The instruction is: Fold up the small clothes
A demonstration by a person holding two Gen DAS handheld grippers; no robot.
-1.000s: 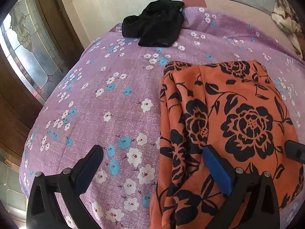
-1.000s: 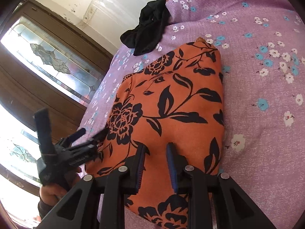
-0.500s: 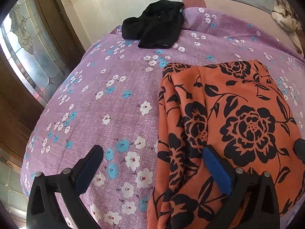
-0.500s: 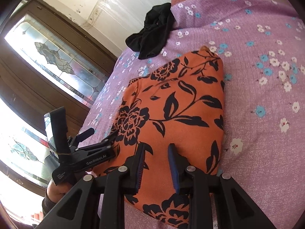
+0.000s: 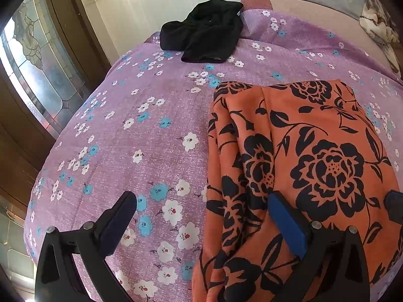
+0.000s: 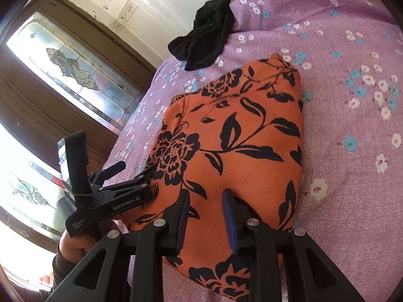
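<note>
Orange cloth (image 5: 314, 156) with black flower print lies folded on the bed (image 5: 141, 130), which has a purple bedspread with white and blue flowers. Left hand-held gripper (image 5: 201, 224) wide open, low over the bed; one finger over the bare bedspread, the other over the cloth's left edge, nothing gripped. Right hand-held gripper (image 6: 205, 219) narrow, fingers a small gap apart, hovering over the near end of the cloth; can't tell if it touches, no fabric visibly pinched. Right wrist view also shows the left hand-held gripper at the cloth's left edge. Black garment (image 5: 204, 35) crumpled at the far end of the bed, well apart from the orange cloth. Stained-glass door (image 6: 83, 68) to the left.
</note>
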